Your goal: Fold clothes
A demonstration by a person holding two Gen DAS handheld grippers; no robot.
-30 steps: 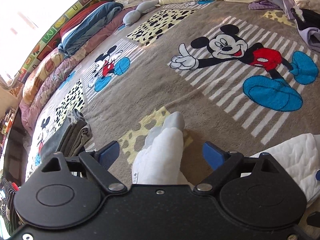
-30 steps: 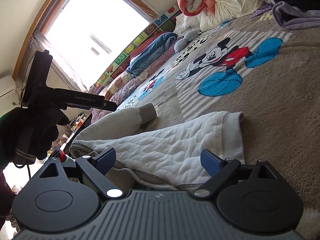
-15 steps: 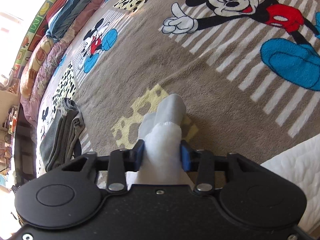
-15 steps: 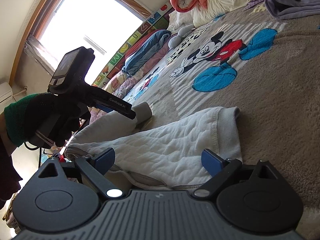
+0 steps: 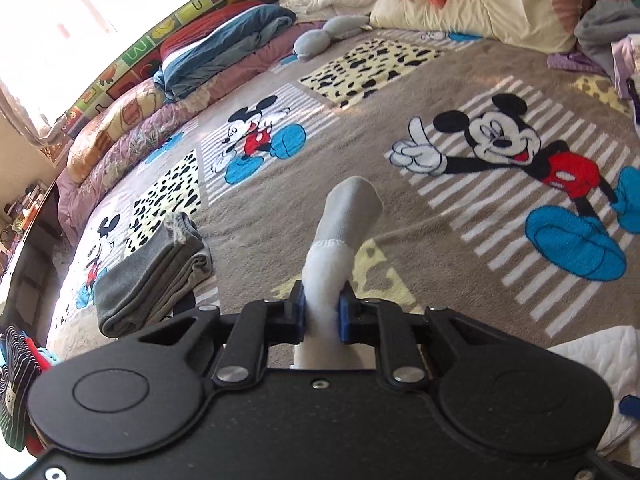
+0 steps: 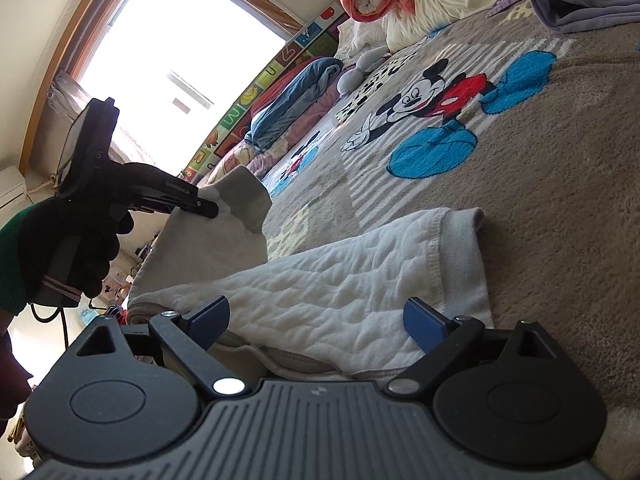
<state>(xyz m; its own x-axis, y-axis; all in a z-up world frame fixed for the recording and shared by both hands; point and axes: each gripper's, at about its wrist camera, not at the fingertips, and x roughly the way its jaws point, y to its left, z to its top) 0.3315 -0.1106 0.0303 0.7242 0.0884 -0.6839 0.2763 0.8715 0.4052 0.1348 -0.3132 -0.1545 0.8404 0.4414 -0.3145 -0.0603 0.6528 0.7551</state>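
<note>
Open blanket-covered bed (image 5: 460,232) ahead of raised sleeve (image 5: 348,216), passable to the right. Folded grey stack (image 5: 152,272) blocking the near left. Pillows and bedding (image 5: 480,4) closing the far edge; loose clothes (image 6: 580,8) at far right. White garment (image 6: 340,292) spread across near bed, between spread right fingers (image 6: 424,320).

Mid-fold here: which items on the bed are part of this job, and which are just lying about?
In the job:
- white quilted garment
- its sleeve, clamped in left tool
- right tool, open
- folded grey garment

Lying about:
- cartoon blanket
- blue bedding
- grey plush
- pillows
</note>
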